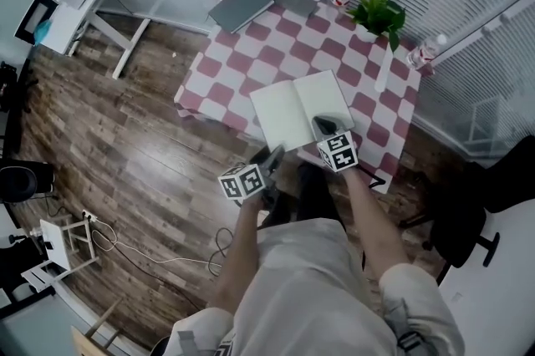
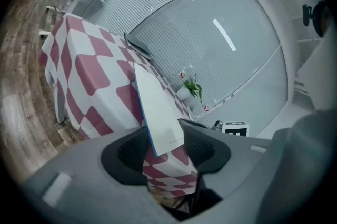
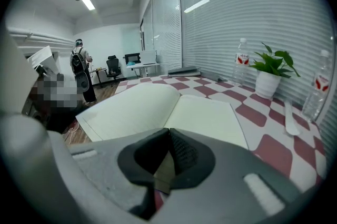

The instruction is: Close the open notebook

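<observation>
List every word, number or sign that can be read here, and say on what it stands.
None can be read.
Water bottles: red labels, print too small and blurred.
Marker cubes: black-and-white square patterns, no letters.
Open notebook: blank pages.

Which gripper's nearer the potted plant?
Right. The right gripper is over the notebook, on its right page, toward the potted plant; the left gripper is at its near-left corner, farther away.

The table (image 1: 276,45) is seen from high overhead, steeply downward, in the head view. The notebook (image 1: 301,114) (shared by all three views) is faced low and close by both gripper views.
</observation>
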Action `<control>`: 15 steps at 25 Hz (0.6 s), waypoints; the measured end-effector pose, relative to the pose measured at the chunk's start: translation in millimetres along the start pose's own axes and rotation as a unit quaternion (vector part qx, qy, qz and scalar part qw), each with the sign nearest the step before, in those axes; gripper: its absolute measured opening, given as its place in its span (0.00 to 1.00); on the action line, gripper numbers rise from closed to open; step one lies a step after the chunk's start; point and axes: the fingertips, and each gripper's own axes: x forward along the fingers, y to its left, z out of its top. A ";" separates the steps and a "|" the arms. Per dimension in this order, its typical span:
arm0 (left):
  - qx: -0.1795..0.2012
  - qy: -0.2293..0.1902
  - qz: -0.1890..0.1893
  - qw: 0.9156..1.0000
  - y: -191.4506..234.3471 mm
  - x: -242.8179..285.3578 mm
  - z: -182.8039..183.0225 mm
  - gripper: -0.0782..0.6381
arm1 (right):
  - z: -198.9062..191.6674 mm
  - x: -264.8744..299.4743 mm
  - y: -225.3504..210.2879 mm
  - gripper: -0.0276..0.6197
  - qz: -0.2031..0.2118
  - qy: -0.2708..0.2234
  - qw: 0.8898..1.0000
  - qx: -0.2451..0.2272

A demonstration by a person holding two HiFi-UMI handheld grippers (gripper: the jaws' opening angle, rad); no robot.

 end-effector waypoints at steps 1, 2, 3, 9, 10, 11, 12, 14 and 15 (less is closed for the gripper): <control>0.008 0.001 -0.005 1.000 -4.7 -0.9 1.3 0.38 | 0.6 -2.8 0.6 0.05 0.007 -0.001 1.000 0.005; 0.018 0.003 -0.010 1.000 -9.4 -1.1 2.4 0.38 | 2.8 -7.5 1.5 0.05 0.013 -0.005 1.000 0.008; 0.029 0.005 -0.014 0.999 -13.7 -0.3 3.8 0.38 | 6.8 -13.1 3.1 0.05 0.018 -0.013 1.000 0.007; 0.073 0.013 -0.035 0.997 -35.6 2.8 13.4 0.38 | 30.3 -46.9 38.6 0.05 0.060 -0.050 0.995 -0.068; 0.077 0.013 -0.040 0.996 -39.8 4.1 14.5 0.38 | 32.0 -52.6 44.1 0.05 0.064 -0.053 0.994 -0.075; 0.082 0.013 -0.044 0.996 -43.7 4.9 15.8 0.38 | 33.6 -57.3 48.9 0.05 0.065 -0.057 0.993 -0.078; 0.087 0.013 -0.047 0.995 -47.2 5.5 17.3 0.38 | 34.2 -60.3 52.4 0.05 0.063 -0.058 0.993 -0.079; 0.097 0.011 -0.051 0.994 -53.0 7.0 20.1 0.38 | 32.8 -62.0 55.2 0.05 0.054 -0.056 0.994 -0.081; 0.103 0.010 -0.051 0.993 -56.2 8.3 21.1 0.38 | 32.4 -62.6 55.6 0.05 0.050 -0.055 0.994 -0.077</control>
